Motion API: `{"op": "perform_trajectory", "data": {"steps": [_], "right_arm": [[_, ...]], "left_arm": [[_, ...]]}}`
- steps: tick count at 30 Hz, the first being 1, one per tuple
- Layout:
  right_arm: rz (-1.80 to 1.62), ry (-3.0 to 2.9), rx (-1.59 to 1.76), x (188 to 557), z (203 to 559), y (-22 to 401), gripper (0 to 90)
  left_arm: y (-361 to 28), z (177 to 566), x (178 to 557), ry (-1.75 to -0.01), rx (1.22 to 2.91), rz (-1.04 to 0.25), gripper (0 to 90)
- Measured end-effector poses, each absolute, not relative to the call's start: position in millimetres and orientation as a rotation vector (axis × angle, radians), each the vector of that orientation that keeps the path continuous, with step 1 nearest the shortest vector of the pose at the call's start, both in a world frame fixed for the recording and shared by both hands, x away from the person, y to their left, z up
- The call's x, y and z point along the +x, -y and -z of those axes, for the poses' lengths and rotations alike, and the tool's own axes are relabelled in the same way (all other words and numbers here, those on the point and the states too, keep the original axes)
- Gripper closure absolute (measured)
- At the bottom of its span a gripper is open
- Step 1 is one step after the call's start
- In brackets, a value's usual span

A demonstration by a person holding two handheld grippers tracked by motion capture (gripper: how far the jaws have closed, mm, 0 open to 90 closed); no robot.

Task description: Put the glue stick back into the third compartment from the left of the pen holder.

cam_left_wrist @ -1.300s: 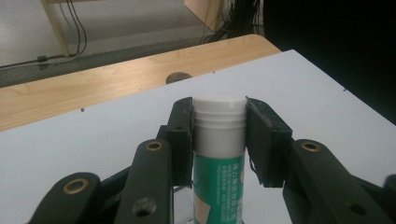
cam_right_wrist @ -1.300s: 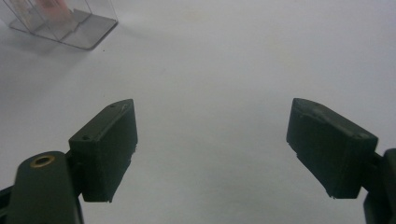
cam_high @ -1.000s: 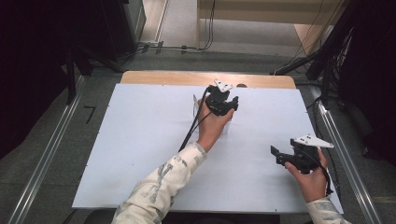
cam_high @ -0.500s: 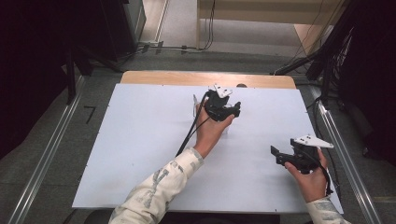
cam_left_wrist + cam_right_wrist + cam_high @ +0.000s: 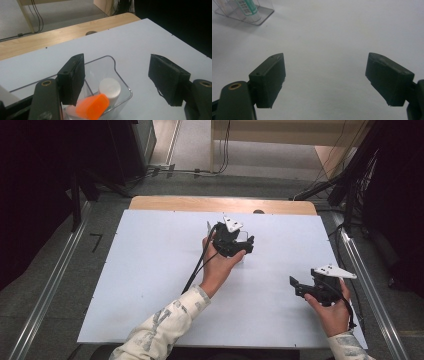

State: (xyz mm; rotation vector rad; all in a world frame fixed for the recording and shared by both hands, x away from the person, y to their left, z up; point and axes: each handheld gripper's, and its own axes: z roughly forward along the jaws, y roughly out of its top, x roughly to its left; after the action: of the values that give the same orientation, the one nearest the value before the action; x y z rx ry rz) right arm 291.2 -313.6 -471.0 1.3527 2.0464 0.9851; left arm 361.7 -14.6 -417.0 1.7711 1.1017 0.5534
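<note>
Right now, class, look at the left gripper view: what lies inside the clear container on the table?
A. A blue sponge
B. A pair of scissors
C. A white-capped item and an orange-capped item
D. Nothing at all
C: the clear container holds a white cap and an orange cap.

A clear bin [image 5: 117, 75] holds an orange cap [image 5: 93, 106] and a white cap [image 5: 109, 87], beside black pads [image 5: 72, 77], on a white table [image 5: 150, 270].

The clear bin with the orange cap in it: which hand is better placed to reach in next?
Left. The left gripper hangs right above the clear bin, jaws just opened and empty. The right gripper sits far off over bare table.
</note>
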Motion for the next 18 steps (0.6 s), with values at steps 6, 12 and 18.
{"op": "perform_trajectory", "data": {"steps": [6,12,18], "right_arm": [[-0.983,-2.048,1.356,291.4,471.9,312.4,15.3],[-0.979,-2.047,1.356,291.8,472.2,312.7,15.3],[-0.977,-2.049,1.358,292.2,472.7,313.0,15.3]], "left_arm": [[5.6,419.7,351.7,-1.101,1.774,-0.550,27.7],[-3.0,424.2,344.0,-1.114,1.781,-0.552,24.1],[-13.3,427.9,334.0,-1.126,1.774,-0.544,21.2]]}}
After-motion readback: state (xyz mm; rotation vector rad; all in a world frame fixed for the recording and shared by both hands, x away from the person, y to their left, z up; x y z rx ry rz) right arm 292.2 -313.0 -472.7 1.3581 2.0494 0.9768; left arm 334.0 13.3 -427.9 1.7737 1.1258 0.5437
